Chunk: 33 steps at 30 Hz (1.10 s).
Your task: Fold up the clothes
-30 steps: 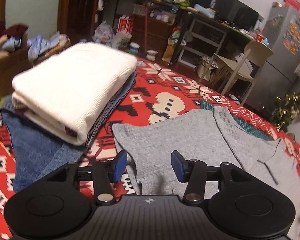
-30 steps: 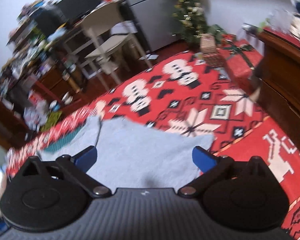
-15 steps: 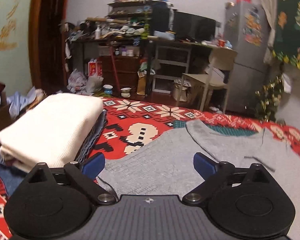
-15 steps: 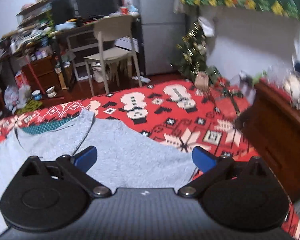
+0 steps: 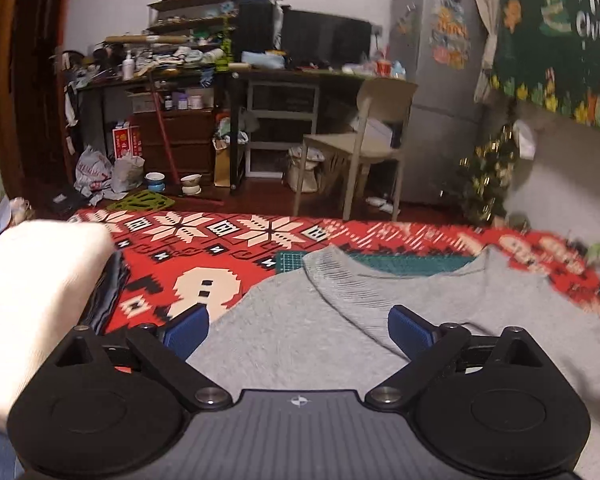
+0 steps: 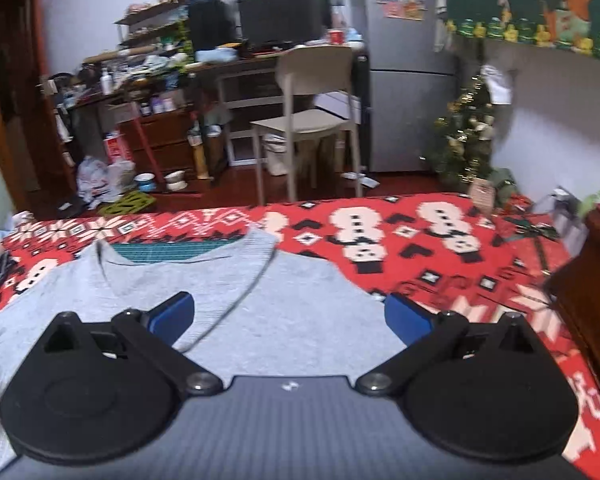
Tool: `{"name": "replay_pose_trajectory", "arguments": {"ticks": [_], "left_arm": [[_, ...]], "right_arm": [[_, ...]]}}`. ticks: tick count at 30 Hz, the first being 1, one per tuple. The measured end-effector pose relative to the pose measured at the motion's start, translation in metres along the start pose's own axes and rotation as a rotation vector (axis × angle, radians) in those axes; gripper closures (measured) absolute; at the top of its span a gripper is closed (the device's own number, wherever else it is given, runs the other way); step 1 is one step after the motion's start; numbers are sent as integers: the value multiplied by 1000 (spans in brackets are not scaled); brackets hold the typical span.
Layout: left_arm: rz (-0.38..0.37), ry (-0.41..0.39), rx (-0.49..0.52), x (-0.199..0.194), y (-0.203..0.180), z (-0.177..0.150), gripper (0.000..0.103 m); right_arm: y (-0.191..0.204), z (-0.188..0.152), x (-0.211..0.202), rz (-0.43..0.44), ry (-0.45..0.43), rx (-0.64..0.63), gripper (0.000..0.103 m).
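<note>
One grey sweater [image 5: 300, 344], one chair [image 5: 356, 136], two bowls [image 5: 155, 181].

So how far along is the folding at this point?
Done: a folded cream garment tops a stack on the left. In hand: nothing; the left gripper and right gripper hover with open jaws over the grey sweater. Left: that sweater lies flat, sleeves crossed inward, body unfolded.

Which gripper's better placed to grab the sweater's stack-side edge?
Left, probably. The left gripper is open over the grey sweater beside the cream stack. The right gripper, also open, sits over the opposite side.
</note>
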<state>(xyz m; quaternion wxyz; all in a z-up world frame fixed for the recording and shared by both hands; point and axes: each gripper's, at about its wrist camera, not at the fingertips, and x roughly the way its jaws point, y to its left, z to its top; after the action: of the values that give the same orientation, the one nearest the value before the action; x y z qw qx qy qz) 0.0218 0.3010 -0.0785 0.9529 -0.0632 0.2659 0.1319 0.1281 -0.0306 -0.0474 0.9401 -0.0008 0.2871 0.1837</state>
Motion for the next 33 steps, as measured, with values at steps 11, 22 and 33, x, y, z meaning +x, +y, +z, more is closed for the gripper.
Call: {"name": "replay_pose_trajectory", "arguments": {"ticks": [11, 22, 33], "left_arm": [[15, 49, 34, 73, 31, 22, 45], [-66, 79, 37, 97, 40, 30, 70], [-84, 95, -19, 101, 49, 28, 65]], "right_arm": [[-29, 27, 84, -8, 71, 32, 32], [-75, 32, 158, 8, 151, 138, 78], [-56, 22, 172, -40, 154, -1, 76]]}}
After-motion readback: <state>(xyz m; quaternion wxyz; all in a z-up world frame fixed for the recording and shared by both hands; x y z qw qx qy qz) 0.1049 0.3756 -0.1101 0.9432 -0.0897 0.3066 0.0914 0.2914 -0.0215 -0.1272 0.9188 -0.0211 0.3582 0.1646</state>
